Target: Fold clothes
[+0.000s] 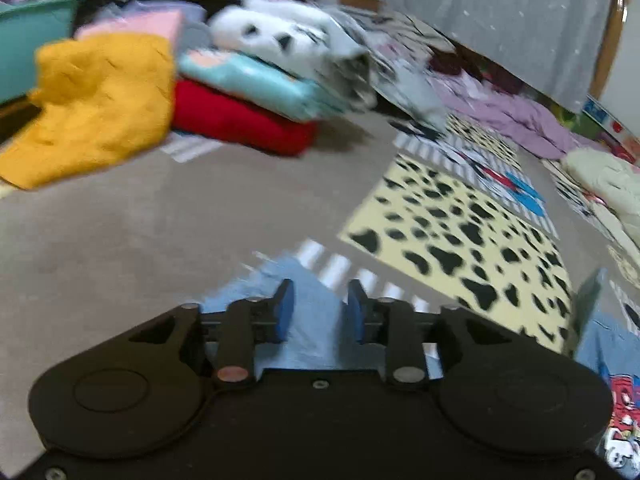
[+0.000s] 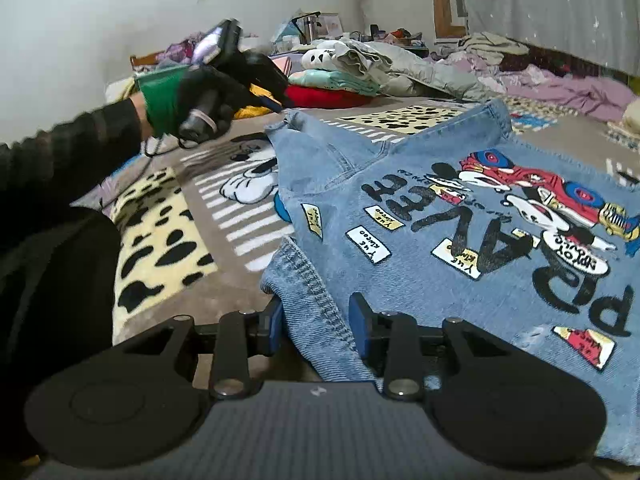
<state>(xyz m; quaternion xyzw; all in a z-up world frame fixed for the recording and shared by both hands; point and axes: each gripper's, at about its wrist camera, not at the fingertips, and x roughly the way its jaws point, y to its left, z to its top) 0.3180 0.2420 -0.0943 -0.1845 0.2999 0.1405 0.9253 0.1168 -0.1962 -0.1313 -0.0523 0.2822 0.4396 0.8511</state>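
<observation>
A blue denim jacket (image 2: 460,240) with a Mickey Mouse print lies spread on the patterned blanket, back side up. My right gripper (image 2: 316,320) has its jaws apart around the jacket's near hem, which lies between the blue pads. My left gripper (image 1: 320,312) also has its jaws apart, with a corner of the denim (image 1: 312,320) between the pads, lifted above the blanket. In the right wrist view the left gripper (image 2: 276,106) is held by a gloved hand at the jacket's far left corner.
A stack of folded clothes, red (image 1: 240,120), teal and white, lies at the far side, next to a yellow garment (image 1: 100,100). Loose purple and cream bedding (image 1: 520,116) lies at the right. The blanket (image 1: 460,232) has a yellow black-spotted patch.
</observation>
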